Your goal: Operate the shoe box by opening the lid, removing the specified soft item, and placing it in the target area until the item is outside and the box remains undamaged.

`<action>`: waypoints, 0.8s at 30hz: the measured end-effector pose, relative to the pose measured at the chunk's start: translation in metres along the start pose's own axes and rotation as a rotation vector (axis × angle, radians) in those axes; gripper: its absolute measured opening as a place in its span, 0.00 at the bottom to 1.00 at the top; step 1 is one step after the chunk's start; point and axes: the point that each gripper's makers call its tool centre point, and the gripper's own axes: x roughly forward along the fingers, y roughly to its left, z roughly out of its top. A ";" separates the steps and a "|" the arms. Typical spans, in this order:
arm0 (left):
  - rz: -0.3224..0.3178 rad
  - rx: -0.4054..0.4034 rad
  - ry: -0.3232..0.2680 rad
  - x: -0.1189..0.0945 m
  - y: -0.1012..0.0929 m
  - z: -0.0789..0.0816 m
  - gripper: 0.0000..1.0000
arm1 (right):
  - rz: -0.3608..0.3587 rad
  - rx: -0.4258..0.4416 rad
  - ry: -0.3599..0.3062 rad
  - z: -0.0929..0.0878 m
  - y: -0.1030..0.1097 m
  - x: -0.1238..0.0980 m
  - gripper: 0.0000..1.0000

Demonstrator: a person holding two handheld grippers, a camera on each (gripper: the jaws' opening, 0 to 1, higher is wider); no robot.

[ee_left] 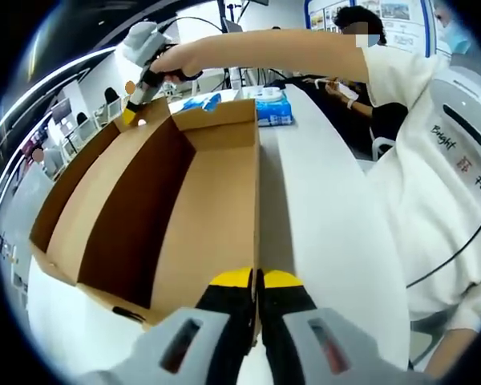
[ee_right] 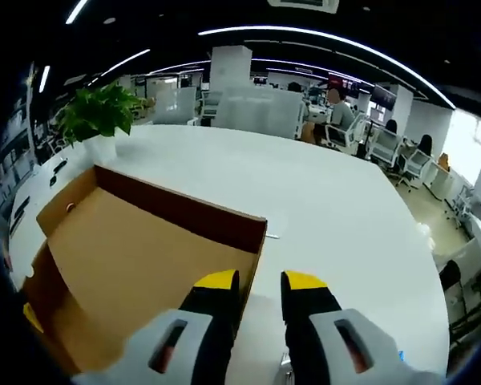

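Straddling shoe box point(ee_right: 144, 257) wall, right gripper point(ee_right: 260, 289) jaws parted.

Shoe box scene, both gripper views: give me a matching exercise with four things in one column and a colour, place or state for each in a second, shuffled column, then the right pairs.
Things:
1. cardboard box
2. tissue pack
3. potted plant
4. left gripper

Descriptions:
A. green, near the far edge of the table
B. yellow-tipped, closed on a box wall
C. brown, open on top
D. blue and white, just past the box's far end

Pairs: 1-C, 2-D, 3-A, 4-B
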 end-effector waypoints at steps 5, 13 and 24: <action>0.002 0.008 0.003 0.000 0.000 0.000 0.01 | 0.049 0.073 0.001 -0.002 0.012 0.005 0.16; 0.004 0.009 -0.001 0.000 0.000 0.000 0.01 | 0.047 0.080 0.011 -0.007 0.015 0.007 0.12; 0.002 0.008 -0.001 0.000 0.000 0.000 0.01 | -0.013 0.068 -0.026 -0.008 0.009 0.000 0.04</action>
